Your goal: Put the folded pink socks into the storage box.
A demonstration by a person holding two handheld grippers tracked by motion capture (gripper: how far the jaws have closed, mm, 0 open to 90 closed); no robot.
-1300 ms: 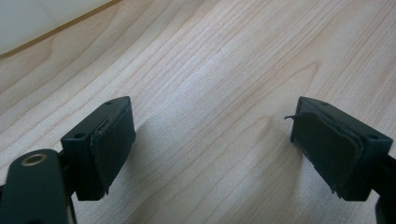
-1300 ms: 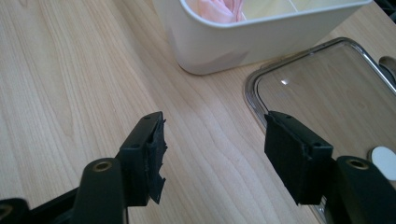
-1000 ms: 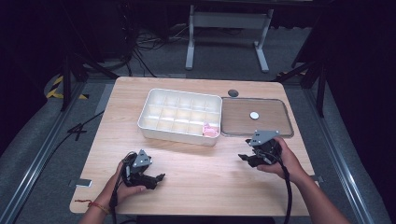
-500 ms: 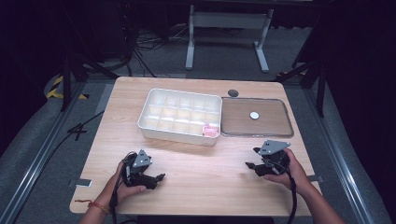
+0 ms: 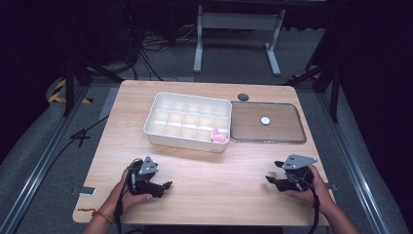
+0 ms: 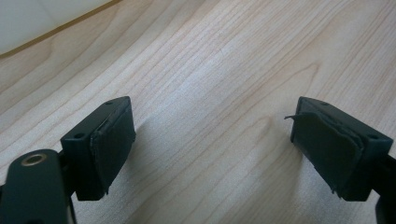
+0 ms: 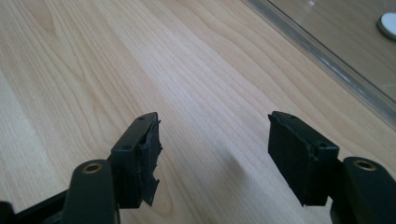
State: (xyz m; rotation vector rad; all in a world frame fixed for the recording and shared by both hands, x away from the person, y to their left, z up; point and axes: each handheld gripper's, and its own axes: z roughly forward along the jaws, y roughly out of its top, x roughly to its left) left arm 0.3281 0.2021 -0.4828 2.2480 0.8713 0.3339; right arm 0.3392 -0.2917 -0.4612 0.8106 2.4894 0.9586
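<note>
Two grippers low over the counter (image 5: 204, 195), well short of the tray (image 5: 187, 121): left gripper (image 5: 160, 187) released, empty; right gripper (image 5: 273, 178) released, empty, jaws just opening.

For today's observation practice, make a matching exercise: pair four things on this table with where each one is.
Things:
1. pink item
2. white disc
3. dark round cap
4. left gripper

Places:
A. on the clear lid
B. near table edge, jaws open on nothing
C. corner compartment of the white tray
D. on the table behind the lid

Pairs: 1-C, 2-A, 3-D, 4-B
</note>
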